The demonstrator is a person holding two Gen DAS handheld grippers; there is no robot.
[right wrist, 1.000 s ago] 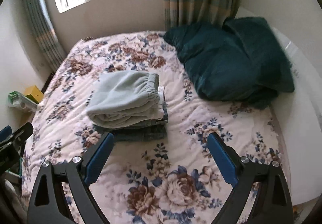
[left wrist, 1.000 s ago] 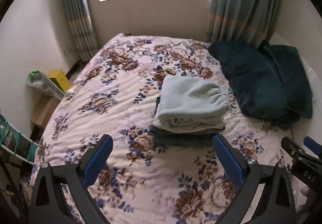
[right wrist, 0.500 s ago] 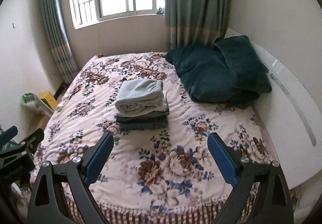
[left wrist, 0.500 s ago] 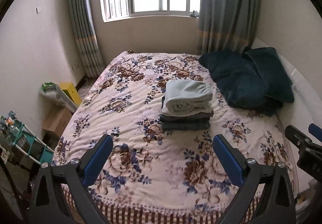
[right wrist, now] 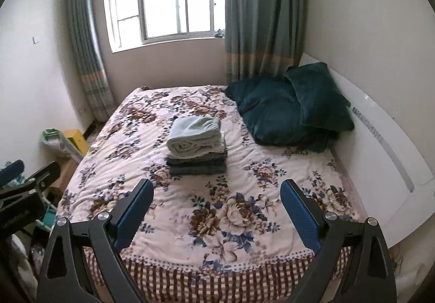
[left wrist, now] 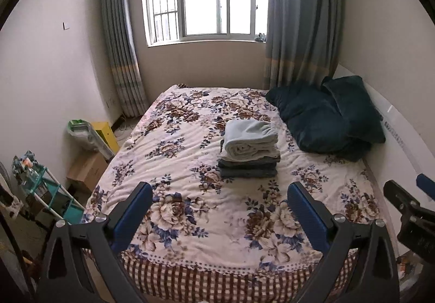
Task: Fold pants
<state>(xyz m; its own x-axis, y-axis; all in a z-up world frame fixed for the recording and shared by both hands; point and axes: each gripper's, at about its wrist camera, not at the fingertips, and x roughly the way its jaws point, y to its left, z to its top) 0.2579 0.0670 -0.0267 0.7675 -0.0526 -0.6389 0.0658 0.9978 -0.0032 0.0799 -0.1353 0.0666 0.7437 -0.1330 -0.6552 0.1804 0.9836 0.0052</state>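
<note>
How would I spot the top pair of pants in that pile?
Find the floral-quilted bed under the window. Mid-bed sits a stack of folded clothes; the pale mint fleece pants crown it, their gathered elastic waistband facing the dark teal pillows. Everything beneath is grey.

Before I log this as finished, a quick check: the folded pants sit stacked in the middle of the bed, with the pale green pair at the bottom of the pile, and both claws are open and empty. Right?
Not quite. The pale green pair lies on top of the stack, over the darker folded pants, as the left wrist view shows. The rest holds: the pile sits mid-bed, and the left claw and right claw are open and empty.
</note>
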